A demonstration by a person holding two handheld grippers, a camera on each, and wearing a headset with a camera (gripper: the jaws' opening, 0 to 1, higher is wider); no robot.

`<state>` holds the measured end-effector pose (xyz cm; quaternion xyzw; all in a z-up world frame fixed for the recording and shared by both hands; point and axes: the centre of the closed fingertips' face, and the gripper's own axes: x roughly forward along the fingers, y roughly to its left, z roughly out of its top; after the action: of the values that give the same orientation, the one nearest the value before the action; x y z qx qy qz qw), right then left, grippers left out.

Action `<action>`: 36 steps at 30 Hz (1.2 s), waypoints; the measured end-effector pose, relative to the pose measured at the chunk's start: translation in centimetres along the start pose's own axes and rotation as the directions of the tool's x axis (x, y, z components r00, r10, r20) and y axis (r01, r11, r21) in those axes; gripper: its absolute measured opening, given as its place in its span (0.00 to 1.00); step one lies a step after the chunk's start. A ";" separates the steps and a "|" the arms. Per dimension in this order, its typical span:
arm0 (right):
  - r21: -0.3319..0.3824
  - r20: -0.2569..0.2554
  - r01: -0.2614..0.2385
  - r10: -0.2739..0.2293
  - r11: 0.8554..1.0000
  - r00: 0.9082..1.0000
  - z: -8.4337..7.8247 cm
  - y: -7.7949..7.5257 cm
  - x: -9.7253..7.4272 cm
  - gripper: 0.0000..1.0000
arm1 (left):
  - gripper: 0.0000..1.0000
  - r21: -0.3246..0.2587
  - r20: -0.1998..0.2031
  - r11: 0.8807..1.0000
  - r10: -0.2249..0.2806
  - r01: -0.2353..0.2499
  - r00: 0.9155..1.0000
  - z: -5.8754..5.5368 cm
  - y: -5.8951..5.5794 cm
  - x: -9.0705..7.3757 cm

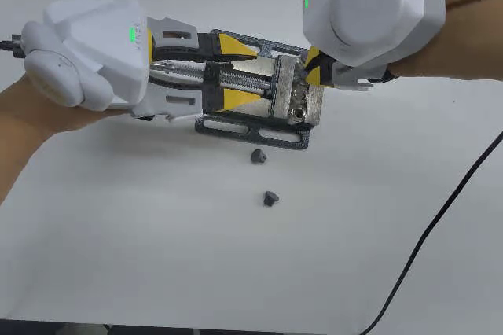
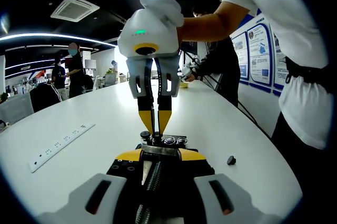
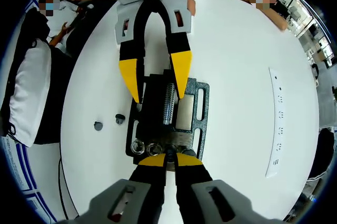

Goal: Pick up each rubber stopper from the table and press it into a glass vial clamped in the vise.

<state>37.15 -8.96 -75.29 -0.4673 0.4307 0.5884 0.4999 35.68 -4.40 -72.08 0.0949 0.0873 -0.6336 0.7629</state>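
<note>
The right gripper pinches a rubber stopper just above the glass vials in the vise; the left gripper stands spread astride the screw. Two more stoppers lie on the table nearby.

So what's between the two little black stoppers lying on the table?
Nothing: in the head view, only bare white table lies between the farther stopper and the nearer stopper.

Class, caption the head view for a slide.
Left gripper straddles the vise; right gripper presses a stopper at the vials; two stoppers lie loose.
</note>
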 end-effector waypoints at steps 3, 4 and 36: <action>0.005 -0.005 0.004 -0.004 1.000 1.000 -0.1 0.0 0.0 0.06 | 0.21 0.000 0.004 1.000 0.000 0.000 1.000 0.1 0.1 0.1; 0.001 -0.009 0.006 -0.006 1.000 1.000 -0.1 0.0 0.0 0.06 | 0.21 0.002 0.004 1.000 0.001 -0.001 1.000 0.1 0.1 0.1; 0.009 -0.025 0.007 -0.007 1.000 1.000 -0.4 0.0 0.3 0.06 | 0.21 0.002 0.007 1.000 0.008 -0.008 1.000 0.2 0.4 0.3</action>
<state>37.19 -9.28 -75.69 -0.4739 0.4379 0.5788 0.4986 36.15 -4.64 -71.96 0.0939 0.0838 -0.6310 0.7655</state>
